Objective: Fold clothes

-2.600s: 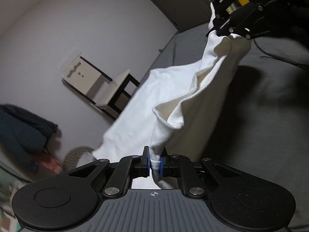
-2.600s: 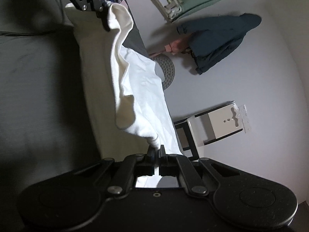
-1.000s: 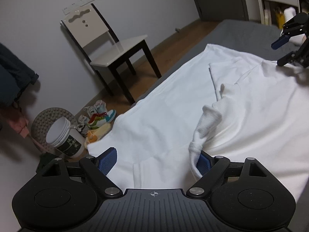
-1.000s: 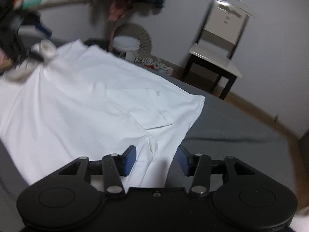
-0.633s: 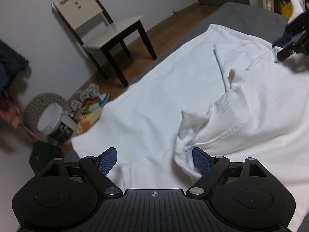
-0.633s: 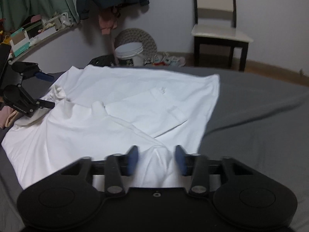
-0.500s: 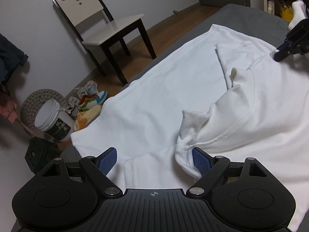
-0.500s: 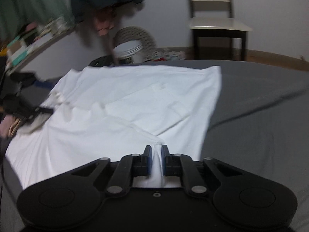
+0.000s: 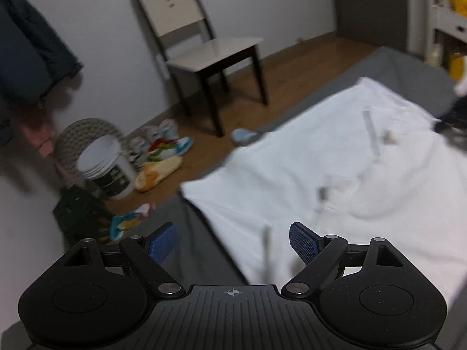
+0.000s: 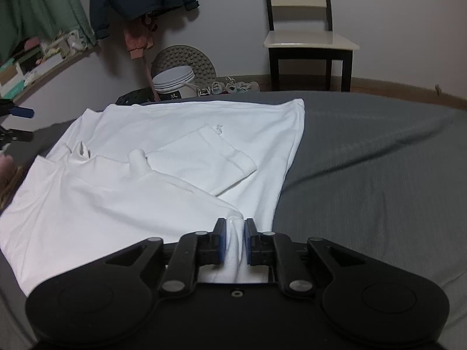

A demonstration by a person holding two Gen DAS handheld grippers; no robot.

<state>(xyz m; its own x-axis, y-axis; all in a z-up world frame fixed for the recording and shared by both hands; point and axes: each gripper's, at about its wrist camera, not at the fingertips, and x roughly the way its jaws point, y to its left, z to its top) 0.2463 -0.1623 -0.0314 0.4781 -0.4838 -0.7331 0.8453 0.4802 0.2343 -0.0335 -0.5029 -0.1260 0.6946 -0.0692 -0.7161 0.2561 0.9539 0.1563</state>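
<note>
The white shirt lies spread on the grey bed, with one side already folded over and a sleeve lying on top. A moment ago both claws had let go. Now the right claw has closed again and pinches a small bunch of cloth at the near edge. The left claw is wide open and holds nothing; it has pulled back toward the bed's edge. That view is blurry, so maybe it is still moving. The first fold looks done, and the right claw seems ready to start the next one.
</note>
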